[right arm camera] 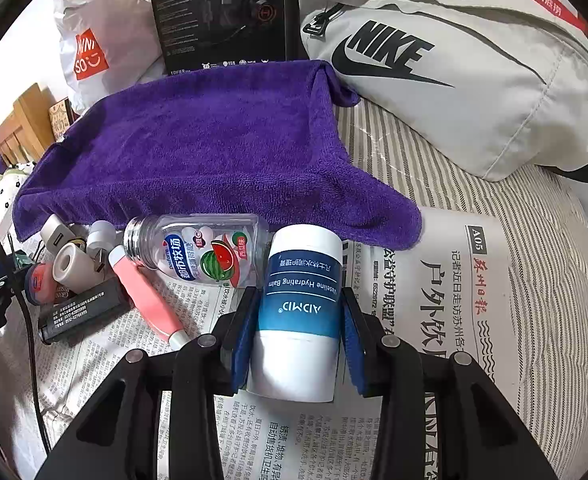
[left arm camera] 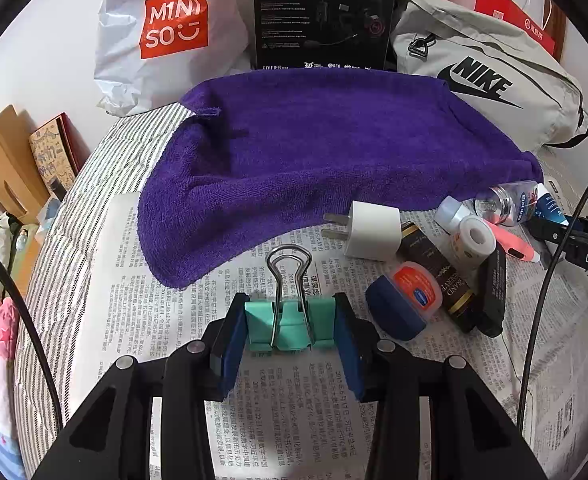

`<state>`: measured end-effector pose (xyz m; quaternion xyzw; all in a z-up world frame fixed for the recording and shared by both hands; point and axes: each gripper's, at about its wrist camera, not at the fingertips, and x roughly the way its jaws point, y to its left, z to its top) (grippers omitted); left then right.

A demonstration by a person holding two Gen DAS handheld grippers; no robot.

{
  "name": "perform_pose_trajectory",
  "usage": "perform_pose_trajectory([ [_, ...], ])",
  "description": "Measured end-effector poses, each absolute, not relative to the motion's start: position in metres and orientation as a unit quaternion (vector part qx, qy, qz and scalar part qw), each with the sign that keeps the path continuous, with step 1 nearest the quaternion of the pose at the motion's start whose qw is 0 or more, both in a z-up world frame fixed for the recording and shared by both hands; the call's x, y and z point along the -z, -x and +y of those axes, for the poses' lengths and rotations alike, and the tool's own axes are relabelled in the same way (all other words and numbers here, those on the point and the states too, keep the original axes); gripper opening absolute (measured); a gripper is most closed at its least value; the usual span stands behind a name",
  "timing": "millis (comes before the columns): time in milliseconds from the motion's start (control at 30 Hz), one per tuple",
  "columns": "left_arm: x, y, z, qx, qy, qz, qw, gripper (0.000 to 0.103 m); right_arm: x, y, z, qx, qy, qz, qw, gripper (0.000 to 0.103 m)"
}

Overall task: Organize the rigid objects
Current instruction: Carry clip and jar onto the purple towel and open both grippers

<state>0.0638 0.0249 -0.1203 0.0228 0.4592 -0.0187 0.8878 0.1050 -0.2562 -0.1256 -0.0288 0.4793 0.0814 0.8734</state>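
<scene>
On the bed, a sheet of newspaper (left arm camera: 277, 384) is spread over the striped cover, with a purple towel (left arm camera: 314, 148) lying across its far edge. Toward the left side, the left claw (left arm camera: 289, 324) is clamped on a mint-green binder clip (left arm camera: 289, 326), blue pads pressing the clip's two ends; the wire handles point away toward the towel. The clip sits squarely between the fingers, just above the newsprint.

To its right lies a close huddle: a white plug adapter (left arm camera: 372, 232), a blue-and-orange Vaseline tin (left arm camera: 404, 304), a dark box (left arm camera: 446, 280), a roll of white tape (left arm camera: 474, 238), a pink pen (right arm camera: 149, 300) and a clear bottle (right arm camera: 201, 252) on its side at the towel's near edge.

Further right, the right claw (right arm camera: 296, 332) grips a white-and-blue balm tube (right arm camera: 300, 312), its pads against both sides; the tube lies lengthwise between the fingers, its far end just beside the bottle.
</scene>
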Motion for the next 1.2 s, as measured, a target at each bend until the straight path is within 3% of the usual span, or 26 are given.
perform_pose_trajectory([
  [633,0.118,-0.061,0.025,0.024,-0.019,0.461,0.887,0.039,0.118,-0.102,-0.266,-0.102,-0.001,0.476,0.874,0.037],
  [1200,0.078,-0.060,0.038,0.045,0.007,0.436,0.899,0.039,0.065,-0.096,-0.272,-0.127,0.000,0.446,0.886,0.036],
])
